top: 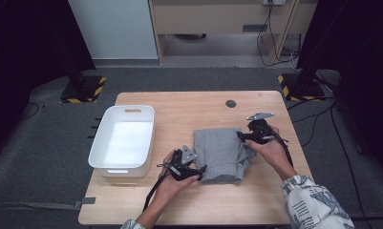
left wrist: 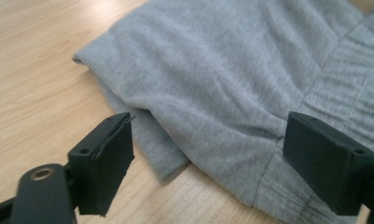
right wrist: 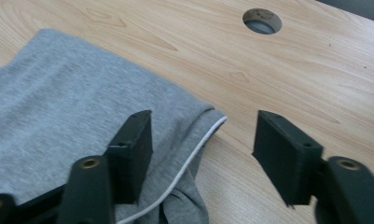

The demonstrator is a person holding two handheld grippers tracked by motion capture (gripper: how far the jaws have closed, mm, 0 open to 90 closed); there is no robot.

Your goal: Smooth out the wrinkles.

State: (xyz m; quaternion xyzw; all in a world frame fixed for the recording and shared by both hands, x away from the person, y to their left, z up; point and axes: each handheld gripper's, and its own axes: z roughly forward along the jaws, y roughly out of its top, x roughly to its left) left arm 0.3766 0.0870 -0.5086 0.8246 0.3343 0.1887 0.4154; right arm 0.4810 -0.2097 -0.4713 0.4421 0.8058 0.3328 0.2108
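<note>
A folded grey garment lies flat on the wooden table, right of centre. My left gripper is at its near left corner, held low. In the left gripper view the jaws stand wide apart around the ribbed hem of the grey garment, and the left gripper is not pressing on the cloth. My right gripper is at the far right corner. In the right gripper view that gripper is open over the grey garment, whose corner with a white edge lies between the jaws.
An empty white plastic bin stands at the table's left side, next to my left hand. A round cable hole is in the tabletop behind the garment, and the cable hole lies ahead of the right jaws. Black stands flank the table's far corners.
</note>
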